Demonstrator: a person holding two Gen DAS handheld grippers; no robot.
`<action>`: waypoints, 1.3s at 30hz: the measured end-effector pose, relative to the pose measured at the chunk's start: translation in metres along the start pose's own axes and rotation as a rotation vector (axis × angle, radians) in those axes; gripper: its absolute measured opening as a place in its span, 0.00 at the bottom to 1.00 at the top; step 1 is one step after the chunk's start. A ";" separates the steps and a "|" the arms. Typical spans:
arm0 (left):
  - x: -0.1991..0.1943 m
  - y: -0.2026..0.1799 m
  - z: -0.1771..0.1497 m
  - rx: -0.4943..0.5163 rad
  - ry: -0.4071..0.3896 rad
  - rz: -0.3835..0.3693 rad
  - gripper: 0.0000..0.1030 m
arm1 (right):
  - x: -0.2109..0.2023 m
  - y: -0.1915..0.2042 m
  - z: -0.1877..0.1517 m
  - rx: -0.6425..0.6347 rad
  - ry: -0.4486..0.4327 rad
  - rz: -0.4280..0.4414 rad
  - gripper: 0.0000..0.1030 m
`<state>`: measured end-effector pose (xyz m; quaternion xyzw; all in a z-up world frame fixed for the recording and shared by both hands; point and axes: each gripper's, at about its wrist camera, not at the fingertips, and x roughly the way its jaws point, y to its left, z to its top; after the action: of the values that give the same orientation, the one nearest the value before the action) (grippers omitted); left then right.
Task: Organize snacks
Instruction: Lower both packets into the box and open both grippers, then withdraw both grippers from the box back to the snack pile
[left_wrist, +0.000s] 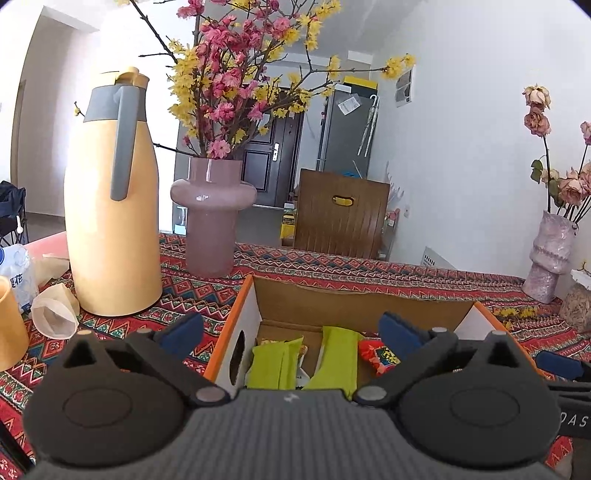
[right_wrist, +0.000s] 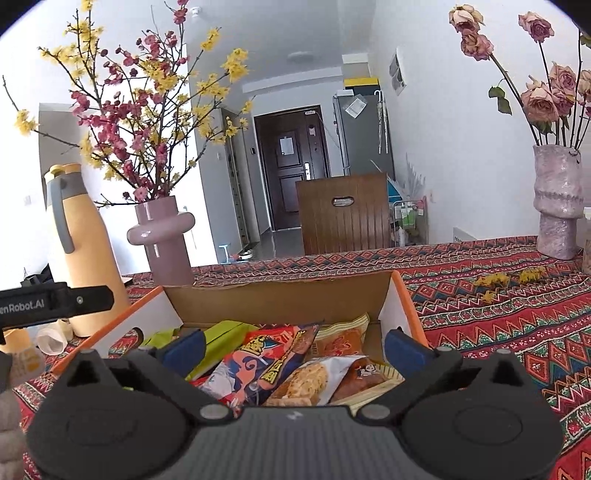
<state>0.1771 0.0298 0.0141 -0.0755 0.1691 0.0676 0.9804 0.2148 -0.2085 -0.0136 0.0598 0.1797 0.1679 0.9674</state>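
Both the left gripper (left_wrist: 291, 328) and right gripper (right_wrist: 293, 347) hang spread and empty over the orange-edged cardboard box (right_wrist: 280, 295) holding green, red and orange snack packets (right_wrist: 284, 354), so sorting seems near finished; next, likely check alignment.

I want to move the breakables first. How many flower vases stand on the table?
2. The smooth pink vase with blossom branches stands at the far left beside the yellow thermos; the textured pink vase with dried roses stands at the far right. Others may be out of view.
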 end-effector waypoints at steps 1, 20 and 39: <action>-0.001 0.000 0.001 -0.002 -0.003 0.001 1.00 | 0.000 0.000 0.000 -0.001 -0.002 0.000 1.00; -0.079 0.011 0.001 0.042 -0.054 -0.021 1.00 | -0.072 0.006 -0.006 -0.034 -0.017 0.002 1.00; -0.065 0.051 -0.068 0.051 0.115 0.018 1.00 | -0.093 -0.026 -0.072 0.031 0.117 -0.079 1.00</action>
<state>0.0860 0.0615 -0.0333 -0.0529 0.2274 0.0675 0.9700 0.1144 -0.2609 -0.0546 0.0577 0.2405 0.1302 0.9601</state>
